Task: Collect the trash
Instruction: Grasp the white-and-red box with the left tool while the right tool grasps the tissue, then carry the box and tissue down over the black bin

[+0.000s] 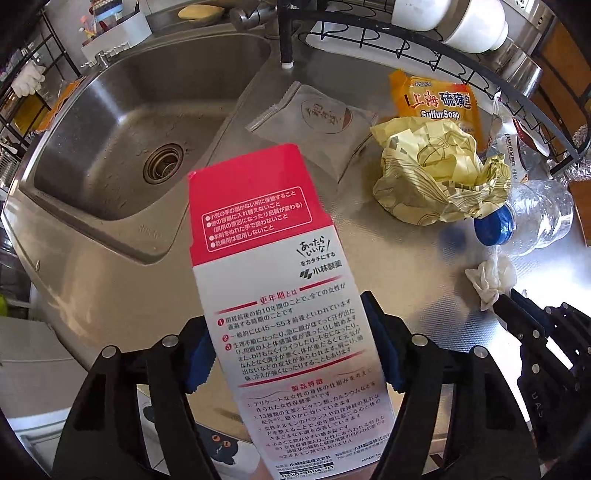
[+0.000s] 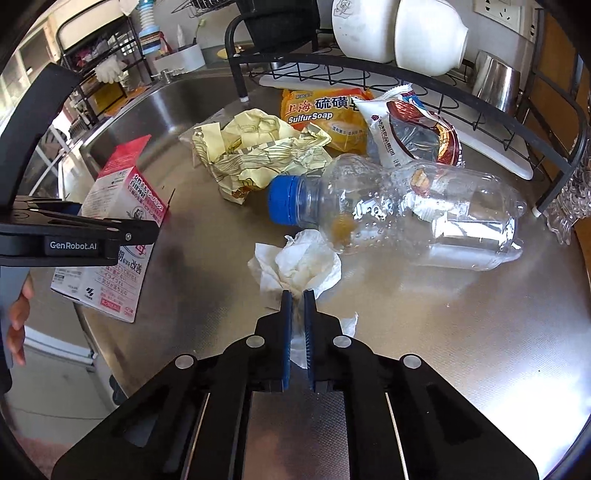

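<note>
A crumpled white tissue (image 2: 295, 260) lies near the front edge of the steel worktop (image 2: 424, 321), its trailing end pinched between the blue pads of the right gripper (image 2: 298, 295), whose jaws are drawn together on it. At the worktop's left edge, beside the sink (image 1: 122, 122), the left gripper (image 1: 291, 347) straddles a red-and-white medicine box (image 1: 266, 280); the blue pads sit against the box's two sides and it hangs tilted off the surface, so it appears clamped. More rubbish waits behind: a clear plastic bottle (image 2: 417, 210) with a blue cap on its side just beyond the tissue, a ball of yellow paper (image 2: 258, 155) toward the middle, an orange soap wrapper (image 2: 325, 114) and a torn snack bag (image 2: 413, 129) near the back edge under the black dish rack (image 2: 480, 99), and a pale sachet (image 1: 314, 125) close to the sink's corner. White bowls (image 2: 406, 33) rest in the rack.

The step in hand looks like lifting both pieces clear for disposal; no bin is visible. The tissue is caught only by a thin tail, so a slow, straight lift would keep it from tearing or slipping, and from dragging against the bottle, which could roll. The box is light and hollow; a firm but gentle squeeze should hold it without crushing it.
</note>
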The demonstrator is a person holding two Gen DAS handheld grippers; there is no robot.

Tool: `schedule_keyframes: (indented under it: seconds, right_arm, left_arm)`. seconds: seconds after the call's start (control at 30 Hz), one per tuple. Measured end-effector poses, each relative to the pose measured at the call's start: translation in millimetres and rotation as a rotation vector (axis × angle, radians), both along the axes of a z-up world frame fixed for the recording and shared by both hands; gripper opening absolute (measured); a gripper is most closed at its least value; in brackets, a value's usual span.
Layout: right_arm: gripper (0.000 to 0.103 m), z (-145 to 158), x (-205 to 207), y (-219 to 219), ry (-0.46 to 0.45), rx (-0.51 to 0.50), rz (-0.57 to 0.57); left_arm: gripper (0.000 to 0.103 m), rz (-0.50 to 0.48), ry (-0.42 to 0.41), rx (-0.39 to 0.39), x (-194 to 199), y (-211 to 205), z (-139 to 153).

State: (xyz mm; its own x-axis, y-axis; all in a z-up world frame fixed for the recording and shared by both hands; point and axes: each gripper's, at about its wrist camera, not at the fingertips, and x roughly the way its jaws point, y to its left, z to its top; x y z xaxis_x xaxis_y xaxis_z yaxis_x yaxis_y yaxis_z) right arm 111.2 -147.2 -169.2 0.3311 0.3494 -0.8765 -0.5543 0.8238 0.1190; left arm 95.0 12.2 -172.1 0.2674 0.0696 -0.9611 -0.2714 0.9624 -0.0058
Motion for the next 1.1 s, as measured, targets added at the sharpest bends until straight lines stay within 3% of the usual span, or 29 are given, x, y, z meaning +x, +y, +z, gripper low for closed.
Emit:
schedule_keyframes:
  seconds: [0.2,0.47,0.8,1.1]
  right_arm:
    - [0.008,7.0,-6.9,1.8,-0.013,0.003,-0.02]
    - [0.007,20.8,-15.6,-1.0,-0.034,0.019,-0.062]
    - [0.006,45.0,-40.7,-6.1,-0.079,0.061,-0.104]
    - [0.006,76.0,-90.8,-9.7,-0.126,0.096,-0.131]
  left_arm:
    - [0.062,-0.027,-0.026,-0.008,-8.5,2.7,0.3]
    - [0.058,-0.055,-0.067,-0.082,-19.3,17.5,3.2]
    - [0.058,-0.133,-0.158,-0.091,-38.8,15.7,38.1]
    - [0.058,-0.238,-0.228,-0.076,-93.8,7.7,70.7]
